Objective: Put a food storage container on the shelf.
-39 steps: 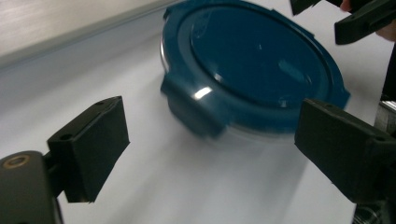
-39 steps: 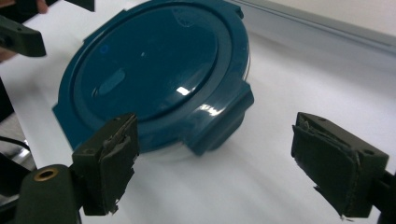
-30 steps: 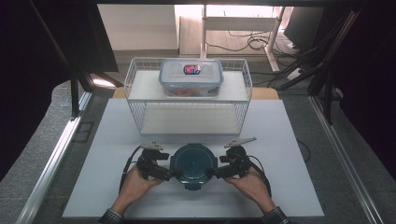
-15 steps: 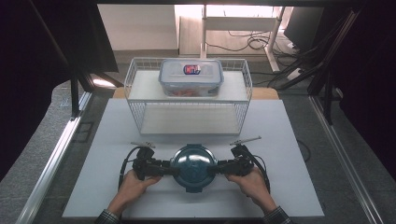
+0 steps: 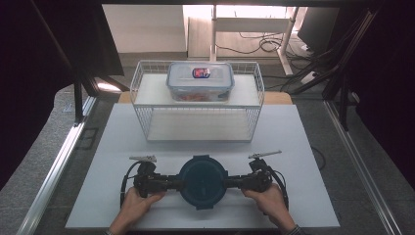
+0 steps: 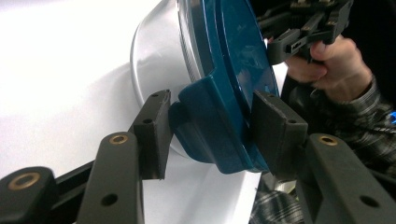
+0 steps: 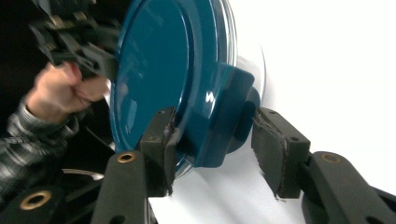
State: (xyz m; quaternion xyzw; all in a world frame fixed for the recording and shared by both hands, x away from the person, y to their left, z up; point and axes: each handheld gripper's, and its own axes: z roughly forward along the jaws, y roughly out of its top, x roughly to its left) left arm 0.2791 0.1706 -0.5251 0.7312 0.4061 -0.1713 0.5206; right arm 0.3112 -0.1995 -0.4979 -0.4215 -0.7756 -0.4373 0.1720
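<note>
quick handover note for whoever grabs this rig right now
Left gripper: jaws have just been closing around the left clip tab of the round blue-lidded container; both pads at the tab.
Right gripper: jaws also closing; one pad on the right tab, the other still off it.
Container sits on the white table, in front of the wire rack.
Done: both tabs reached. Left: probably secure both grips.

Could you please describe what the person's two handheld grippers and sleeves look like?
Both the left gripper and right gripper are black, with flat rectangular pads on linkage arms pinned by brass-coloured rivets. Each carries a grey plate on top and trails a black cable. The sleeves are grey plaid.
</note>
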